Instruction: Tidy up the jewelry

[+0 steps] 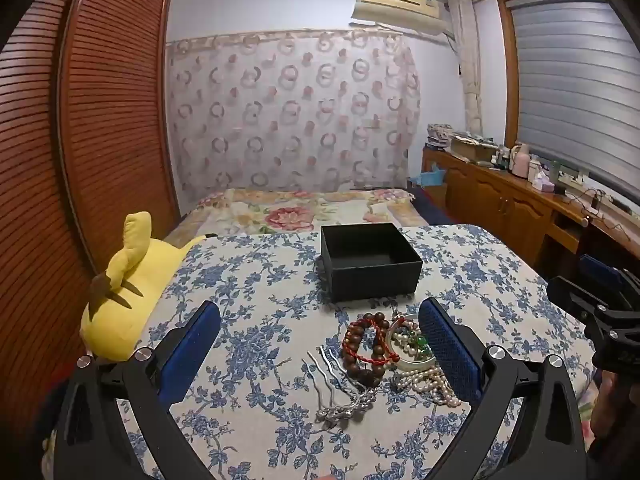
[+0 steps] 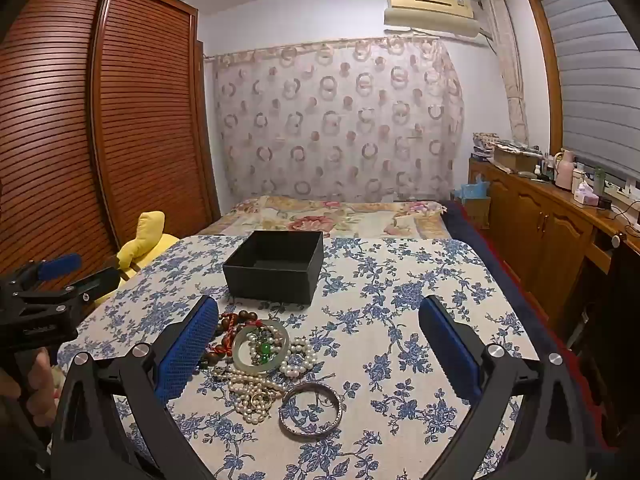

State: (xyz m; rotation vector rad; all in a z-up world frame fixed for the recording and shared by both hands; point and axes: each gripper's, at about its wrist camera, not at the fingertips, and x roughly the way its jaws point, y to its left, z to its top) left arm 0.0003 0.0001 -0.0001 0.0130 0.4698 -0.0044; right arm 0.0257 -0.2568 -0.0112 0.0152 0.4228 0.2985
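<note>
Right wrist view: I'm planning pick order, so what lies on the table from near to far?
Silver bangle → pearl strand → jade bangle → black box. Both grippers are open, holding nothing.

Louvered wardrobe (image 2: pixel 100 120) left, patterned curtain (image 2: pixel 340 120) behind bed (image 2: pixel 340 216), blinds (image 2: pixel 592 80) probably shut.

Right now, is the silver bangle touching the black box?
Apart. The right wrist view shows the silver bangle lying near the table's front, with the pale jade bangle and tablecloth between it and the black box.
</note>
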